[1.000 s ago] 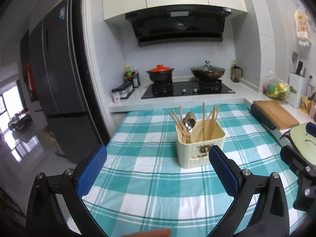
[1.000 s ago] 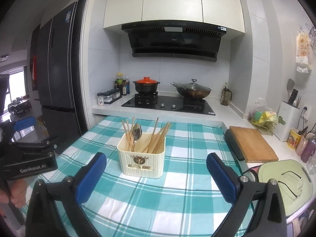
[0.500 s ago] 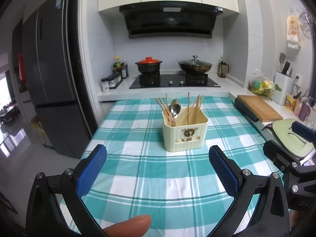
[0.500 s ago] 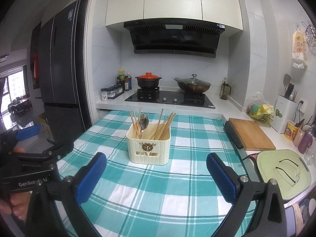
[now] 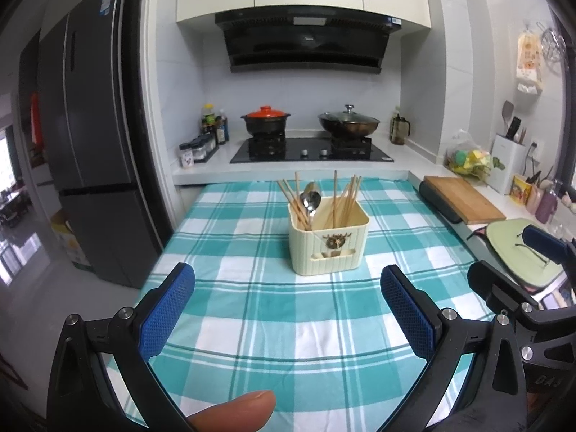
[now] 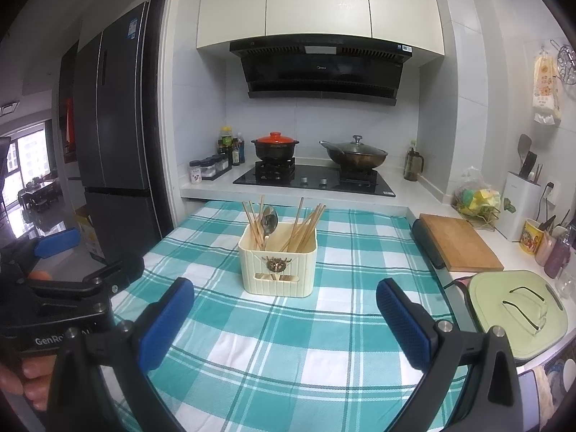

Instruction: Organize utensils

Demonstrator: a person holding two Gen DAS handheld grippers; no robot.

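Note:
A cream utensil holder (image 5: pixel 328 243) stands on the teal checked tablecloth (image 5: pixel 288 316); it also shows in the right wrist view (image 6: pixel 278 264). Several wooden chopsticks (image 5: pixel 342 198) and a metal spoon (image 5: pixel 311 199) stand in it. My left gripper (image 5: pixel 288 309) is open and empty, held back from the holder above the cloth. My right gripper (image 6: pixel 284 318) is open and empty, also short of the holder. The right gripper shows at the right edge of the left view (image 5: pixel 522 270), and the left one at the left of the right view (image 6: pixel 64 270).
A wooden cutting board (image 6: pixel 459 241) and a pale green lidded pan (image 6: pixel 518 309) lie on the counter to the right. A stove (image 6: pixel 313 180) with a red-lidded pot (image 6: pixel 275 147) and a wok (image 6: pixel 354 154) is behind. A dark fridge (image 6: pixel 115 144) stands left.
Both grippers have pulled back and risen a little from the holder, which now looks smaller and more central. Both stay open.

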